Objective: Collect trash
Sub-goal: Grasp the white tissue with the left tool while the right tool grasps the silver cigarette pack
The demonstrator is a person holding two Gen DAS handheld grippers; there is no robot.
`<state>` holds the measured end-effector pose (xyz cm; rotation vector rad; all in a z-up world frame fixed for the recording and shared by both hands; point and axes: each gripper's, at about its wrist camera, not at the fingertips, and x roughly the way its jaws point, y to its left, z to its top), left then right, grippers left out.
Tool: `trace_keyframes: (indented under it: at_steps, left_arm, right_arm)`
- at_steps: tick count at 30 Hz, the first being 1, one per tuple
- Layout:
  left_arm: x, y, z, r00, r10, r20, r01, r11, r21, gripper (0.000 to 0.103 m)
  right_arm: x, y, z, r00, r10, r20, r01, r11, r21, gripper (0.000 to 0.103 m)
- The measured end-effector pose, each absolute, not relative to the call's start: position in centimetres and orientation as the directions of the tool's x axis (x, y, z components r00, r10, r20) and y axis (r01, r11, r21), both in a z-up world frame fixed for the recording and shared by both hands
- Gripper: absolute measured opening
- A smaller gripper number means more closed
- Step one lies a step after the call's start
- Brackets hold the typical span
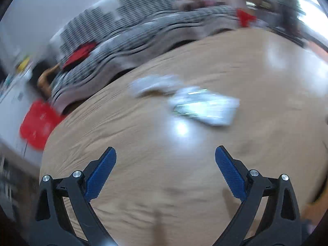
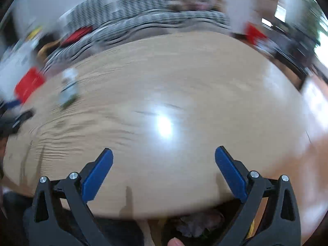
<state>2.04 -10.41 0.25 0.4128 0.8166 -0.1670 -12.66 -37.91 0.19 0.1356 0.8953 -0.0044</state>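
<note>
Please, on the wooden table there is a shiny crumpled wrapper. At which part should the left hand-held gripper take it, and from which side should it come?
Probably from above, at the near raised edge of the shiny wrapper. It lies low on the table, so a level approach would likely just push it. The left hand-held gripper is open and empty. Blur hides the exact folds.

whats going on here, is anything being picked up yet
Nothing is picked up yet. A person holds two tools over a light wooden table. The left hand-held gripper is open and empty, facing a crumpled white paper piece and a shiny silver-white wrapper lying on the table ahead of it. The right hand-held gripper is also open and empty over bare tabletop. Both views are motion-blurred.
</note>
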Motion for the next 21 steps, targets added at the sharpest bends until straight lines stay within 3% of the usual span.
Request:
trace_keyframes:
  at_steps: [2,5,10,14,21]
  left_arm:
    - [3.8,-6.3,-0.9,0.605,0.009,-0.796,0.208,0.964,0.169,0.094]
    - [5.2,-3.3,-1.0,0.573,-0.155,-0.805,0.225,0.974,-0.027,0.094]
    - [6.8,-1.4,-3.7,0.484,-0.135,-0.865,0.178,0.983,-0.054,0.094]
    - [7.2,-1.0,-3.1,0.519,-0.1,-0.849,0.181,0.983,-0.005,0.094]
    - [7.8,0.4,-2.3,0.527,-0.101,-0.844,0.128,0.991,-0.039,0.094]
  right_arm:
    - [-9.6,-33.9,0.7,0.618,0.089,-0.781,-0.029,0.995,0.091,0.096]
    - [-3.8,-28.8,0.3,0.588,0.119,-0.8,-0.117,0.991,0.061,0.096]
    - [3.5,-23.1,-1.3,0.532,0.15,-0.833,-0.173,0.983,0.067,0.096]
    - [6.0,-20.4,-2.3,0.514,0.138,-0.846,-0.184,0.982,0.048,0.096]
    - [7.7,-19.9,-2.6,0.526,0.118,-0.843,-0.196,0.98,0.014,0.096]
